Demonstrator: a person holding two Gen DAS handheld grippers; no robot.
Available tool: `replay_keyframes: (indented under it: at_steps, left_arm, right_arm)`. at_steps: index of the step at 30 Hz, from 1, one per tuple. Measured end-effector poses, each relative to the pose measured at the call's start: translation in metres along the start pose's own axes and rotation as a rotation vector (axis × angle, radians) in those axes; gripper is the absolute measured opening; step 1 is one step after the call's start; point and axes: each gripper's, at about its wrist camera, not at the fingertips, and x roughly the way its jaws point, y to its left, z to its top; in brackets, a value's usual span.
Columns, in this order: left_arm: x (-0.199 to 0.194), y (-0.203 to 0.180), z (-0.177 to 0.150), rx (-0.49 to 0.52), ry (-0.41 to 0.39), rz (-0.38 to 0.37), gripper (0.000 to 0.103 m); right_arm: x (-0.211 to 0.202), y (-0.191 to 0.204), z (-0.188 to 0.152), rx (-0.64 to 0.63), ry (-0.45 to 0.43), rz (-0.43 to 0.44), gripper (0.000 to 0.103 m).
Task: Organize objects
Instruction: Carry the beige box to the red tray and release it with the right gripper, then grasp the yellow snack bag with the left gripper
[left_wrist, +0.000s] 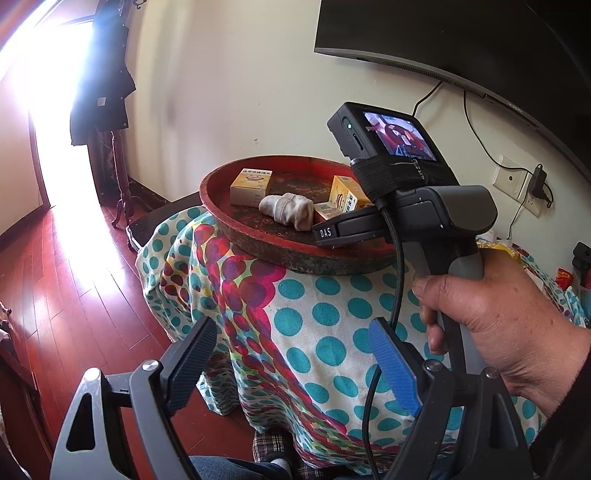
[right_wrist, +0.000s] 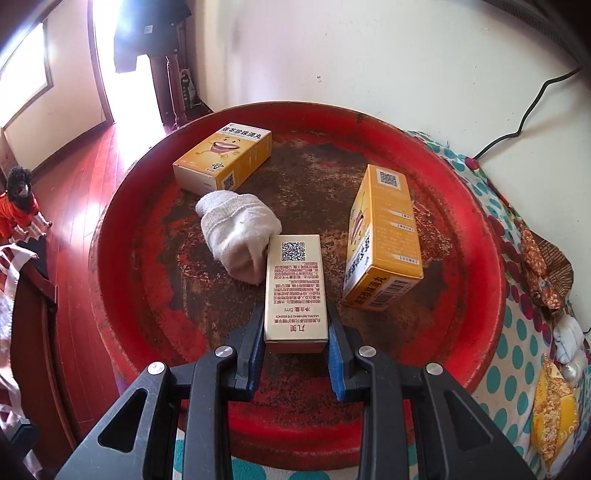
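A round red tray (right_wrist: 122, 258) sits on a dotted cloth (left_wrist: 314, 314). In it lie a yellow box (right_wrist: 221, 157) at the far left, a second yellow box (right_wrist: 384, 236) on its side at the right, a rolled white sock (right_wrist: 236, 229), and a slim gold box (right_wrist: 295, 291). My right gripper (right_wrist: 295, 321) is shut on the gold box's near end, low over the tray. My left gripper (left_wrist: 291, 339) is open and empty, held back below the table's edge. The right gripper's body (left_wrist: 406, 218) shows over the tray (left_wrist: 236, 225) in the left wrist view.
A cream wall and a TV (left_wrist: 461, 37) stand behind the tray. Cables (right_wrist: 524, 110) hang down the wall. Snack packets (right_wrist: 554, 398) lie on the cloth at the right. A coat stand (left_wrist: 114, 147) and a small dog (right_wrist: 18, 203) are on the red wood floor at the left.
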Motion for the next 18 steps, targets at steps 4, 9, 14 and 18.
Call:
replay_keyframes:
  at_steps: [4,9,14,18]
  left_arm:
    - [0.000,-0.001,0.000,0.003,-0.003,0.001,0.087]
    - [-0.007,-0.001,0.002,-0.009,-0.044,-0.008,0.087]
    - [-0.027,-0.013,0.004,0.022,-0.143,-0.029,0.087]
    - [-0.030,-0.030,0.001,0.069,-0.148,-0.060,0.087]
  right_arm:
    - [0.007,-0.002,0.004,0.034,0.004,0.043,0.043]
    - [-0.034,-0.011,0.007,0.089,-0.139,-0.003,0.097]
    - [-0.102,-0.049,-0.009,0.197,-0.275,-0.055,0.103]
    - [-0.129,-0.111,-0.071,0.308,-0.271,-0.232,0.103]
